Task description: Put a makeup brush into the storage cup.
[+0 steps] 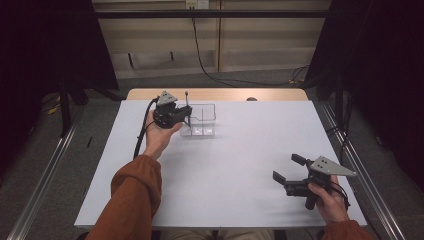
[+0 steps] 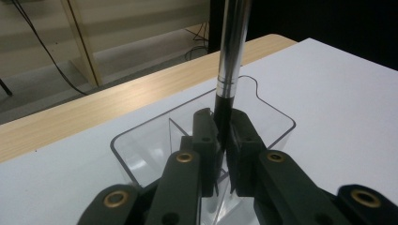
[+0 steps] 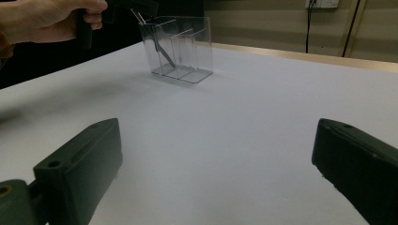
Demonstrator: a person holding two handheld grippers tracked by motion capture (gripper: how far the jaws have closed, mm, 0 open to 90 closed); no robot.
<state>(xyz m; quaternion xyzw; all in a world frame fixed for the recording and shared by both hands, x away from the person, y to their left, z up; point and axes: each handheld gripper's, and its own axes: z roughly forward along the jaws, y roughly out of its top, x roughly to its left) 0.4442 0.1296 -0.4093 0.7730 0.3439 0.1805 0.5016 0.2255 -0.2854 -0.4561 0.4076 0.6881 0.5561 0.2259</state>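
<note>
A slim pen (image 2: 232, 56) with a silver barrel and a black lower part stands nearly upright, and my left gripper (image 2: 224, 129) is shut on the black part. The pen's lower end dips into a clear plastic organiser (image 2: 277, 117) with dividers, at the far left of the white table. From above, my left gripper (image 1: 187, 120) is at the organiser's (image 1: 205, 107) left side, with the pen (image 1: 186, 97) sticking up. The right gripper view has the pen (image 3: 164, 49) slanting inside the organiser (image 3: 192, 42). My right gripper (image 1: 289, 168) is open near the front right, nothing between its jaws.
The white table (image 1: 225, 165) has a wooden strip (image 1: 215, 94) along its far edge. Metal rails run down both sides on the floor, and a black cable (image 1: 200, 55) hangs against the back wall. The left hand (image 3: 42, 21) is beside the organiser.
</note>
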